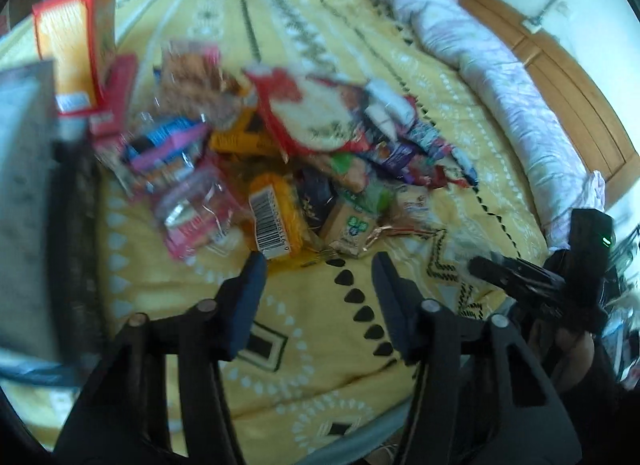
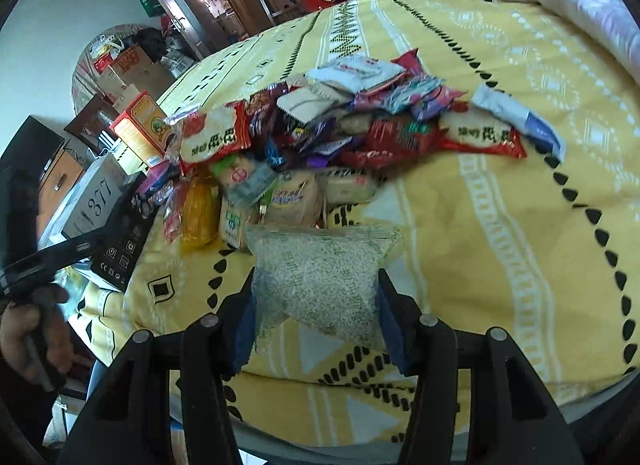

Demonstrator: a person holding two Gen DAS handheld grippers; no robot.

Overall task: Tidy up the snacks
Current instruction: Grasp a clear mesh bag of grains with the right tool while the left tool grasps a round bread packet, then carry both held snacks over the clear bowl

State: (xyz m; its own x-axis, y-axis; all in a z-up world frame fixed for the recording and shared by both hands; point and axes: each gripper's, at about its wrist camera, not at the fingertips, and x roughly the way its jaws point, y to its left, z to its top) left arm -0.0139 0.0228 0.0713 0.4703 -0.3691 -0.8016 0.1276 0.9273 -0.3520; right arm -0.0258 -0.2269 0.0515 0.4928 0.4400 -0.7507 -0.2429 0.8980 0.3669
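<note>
A pile of snack packets (image 1: 304, 145) lies on the yellow patterned bedspread (image 1: 320, 325); it also shows in the right wrist view (image 2: 320, 137). My left gripper (image 1: 318, 265) is open and empty, just short of the pile's near edge by an orange barcoded packet (image 1: 274, 217). My right gripper (image 2: 316, 285) is shut on a clear bag of small grey-green grains (image 2: 324, 281), held above the bedspread (image 2: 500, 245) in front of the pile. The right gripper also shows at the right of the left wrist view (image 1: 520, 277).
A red and orange box (image 1: 76, 49) stands at the pile's left, next to a grey box (image 1: 24, 185). A rolled lilac quilt (image 1: 500, 85) lies along the wooden headboard. In the right wrist view, a black and grey box marked 377 (image 2: 104, 209) sits at the bed's left edge.
</note>
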